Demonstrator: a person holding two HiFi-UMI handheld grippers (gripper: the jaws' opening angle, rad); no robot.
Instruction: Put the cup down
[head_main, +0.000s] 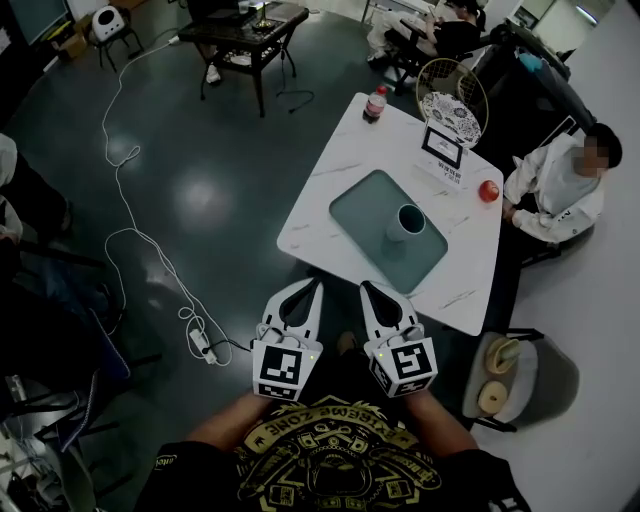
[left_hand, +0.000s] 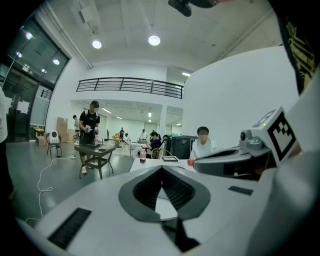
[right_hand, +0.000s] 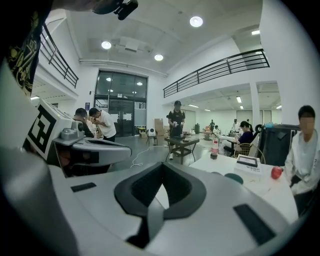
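Cup (head_main: 408, 222) is sitting upright on the tray (head_main: 365, 205) on the white table (head_main: 335, 170), middle-right of the frame. Left gripper (head_main: 316, 285) and right gripper (head_main: 366, 287) are hanging bottom center, fingers pressed together, holding nothing.

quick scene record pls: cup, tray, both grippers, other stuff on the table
cup: upright on the tray
tray: teal, on the white table
left hand-held gripper: shut, empty, by the table's near edge
right hand-held gripper: shut, empty, beside the left
other items: bottle, sign card, red round thing
person: seated at the table
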